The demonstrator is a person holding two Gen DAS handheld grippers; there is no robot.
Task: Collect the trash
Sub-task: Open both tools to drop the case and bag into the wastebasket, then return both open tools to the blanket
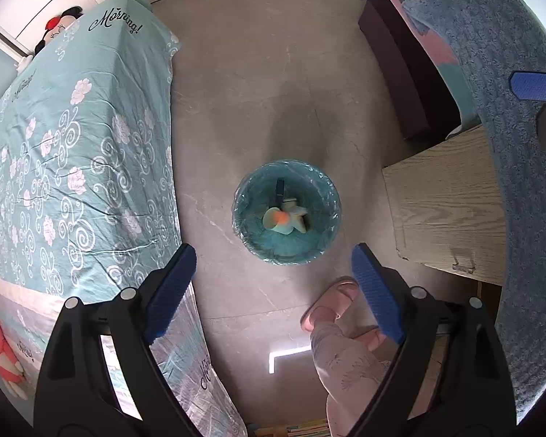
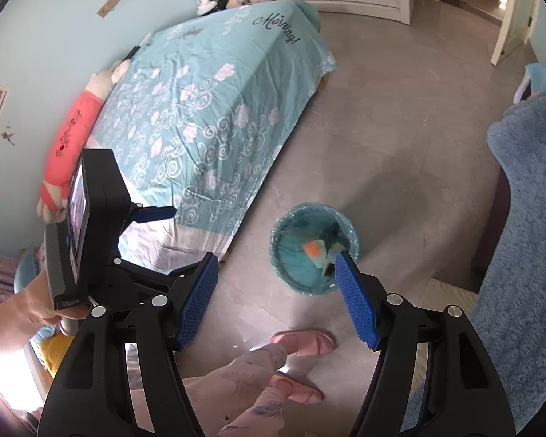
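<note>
A round teal trash bin [image 1: 322, 240] with a clear liner stands on the grey floor; it also shows in the right wrist view [image 2: 298, 276]. Inside lie pieces of trash [image 1: 285, 218]: a pale wrapper with an orange patch and a dark blue item, also seen blurred in the right wrist view [image 2: 316, 249]. My left gripper [image 1: 273, 273] is open and empty, held above the floor just short of the bin. My right gripper [image 2: 276, 280] is open and empty above the bin's near side. One right fingertip [image 1: 535, 85] shows at the left wrist view's right edge.
A bed with a teal flowered sheet [image 1: 72, 145] runs along the left. A wooden table [image 1: 451, 204] and a blue fluffy blanket [image 1: 509, 127] are on the right. The person's pink slippers [image 2: 305, 340] stand near the bin. Plush toys [image 2: 72, 138] lie on the bed.
</note>
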